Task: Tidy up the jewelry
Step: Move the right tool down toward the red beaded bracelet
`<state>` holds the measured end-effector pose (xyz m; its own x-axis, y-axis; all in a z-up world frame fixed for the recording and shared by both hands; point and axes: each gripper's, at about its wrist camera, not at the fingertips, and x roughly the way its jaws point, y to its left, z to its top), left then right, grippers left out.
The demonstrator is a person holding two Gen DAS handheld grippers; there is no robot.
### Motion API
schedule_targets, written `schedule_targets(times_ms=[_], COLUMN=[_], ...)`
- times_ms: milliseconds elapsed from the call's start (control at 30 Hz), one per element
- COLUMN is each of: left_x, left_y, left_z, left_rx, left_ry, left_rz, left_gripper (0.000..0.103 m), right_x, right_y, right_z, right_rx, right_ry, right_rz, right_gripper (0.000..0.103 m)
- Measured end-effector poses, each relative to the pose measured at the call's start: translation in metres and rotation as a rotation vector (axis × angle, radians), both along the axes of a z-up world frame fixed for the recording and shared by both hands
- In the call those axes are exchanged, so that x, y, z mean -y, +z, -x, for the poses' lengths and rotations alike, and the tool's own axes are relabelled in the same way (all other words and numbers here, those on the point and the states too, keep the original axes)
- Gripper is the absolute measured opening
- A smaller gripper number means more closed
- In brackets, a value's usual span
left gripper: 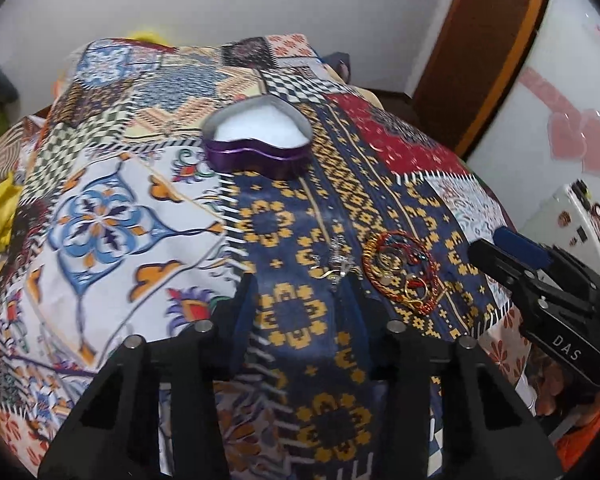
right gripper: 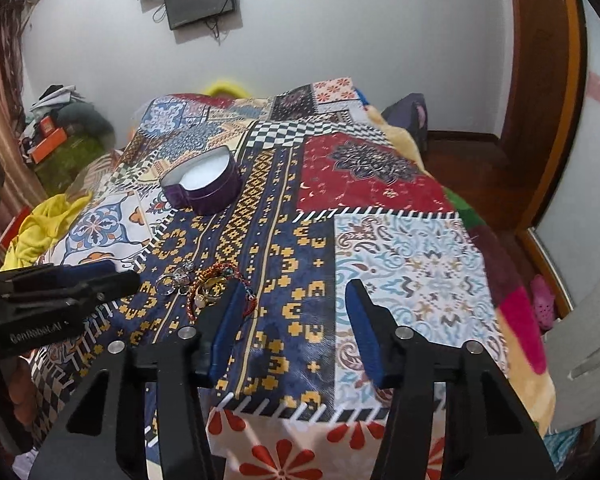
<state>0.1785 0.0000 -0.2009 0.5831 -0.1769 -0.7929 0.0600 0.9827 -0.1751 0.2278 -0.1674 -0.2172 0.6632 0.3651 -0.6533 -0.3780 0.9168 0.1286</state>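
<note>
A purple heart-shaped tin (left gripper: 258,140) with a white lining stands open on the patchwork bedspread (left gripper: 112,216); it also shows in the right wrist view (right gripper: 204,184). A pile of red and gold bangles and rings (left gripper: 402,272) lies nearer, with silver jewelry (left gripper: 334,264) just left of it. My left gripper (left gripper: 304,292) is open, its tips just short of the silver pieces. My right gripper (right gripper: 294,300) is open and empty, its left finger beside the bangle pile (right gripper: 216,286). The silver pieces (right gripper: 178,276) lie left of that pile.
The bedspread (right gripper: 412,248) covers a bed; its front edge drops off near the grippers. Yellow cloth (right gripper: 44,228) lies at the left. A wooden door frame (right gripper: 540,92) and white cabinet (left gripper: 560,80) stand at the right. Clutter (right gripper: 60,120) sits at the far left wall.
</note>
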Motion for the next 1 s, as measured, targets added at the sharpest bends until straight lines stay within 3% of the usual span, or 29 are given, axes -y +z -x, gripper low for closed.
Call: schedule_targets(times_ms=[167,400,533,600,667,1000], left_x=[0.010,0.015,0.017,0.018,0.017,0.006], left_y=[-0.010,-0.015,-0.017,-0.015,-0.010,0.001], left_z=[-0.009,-0.018,-0.021,-0.017,-0.013,0.009], left_rx=[-0.032,-0.029,-0.022,-0.003,0.019,0.041], left_ry=[-0.048,-0.071,-0.070,-0.070,-0.065,-0.050], left_rz=[-0.006,-0.012,-0.016,-0.023,-0.029,0.014], left_gripper=[0.025,0.015,0.002,0.001,0.001,0.001], right_x=[-0.005,-0.012,-0.016,-0.017,-0.021,-0.040], right_y=[-0.004,-0.012,-0.016,-0.015,-0.014,-0.023], right_z=[-0.002,-0.002,0.001,0.000,-0.003,0.007], right_rx=[-0.018,-0.074,-0.079,-0.080,-0.113,-0.147], right_ry=[0.036,0.098,0.115,0.118,0.157,0.194], right_rz=[-0.005,-0.006,0.005,0.000,-0.016,0.002], right_gripper=[0.047,0.047,0.047,0.042,0.029,0.029])
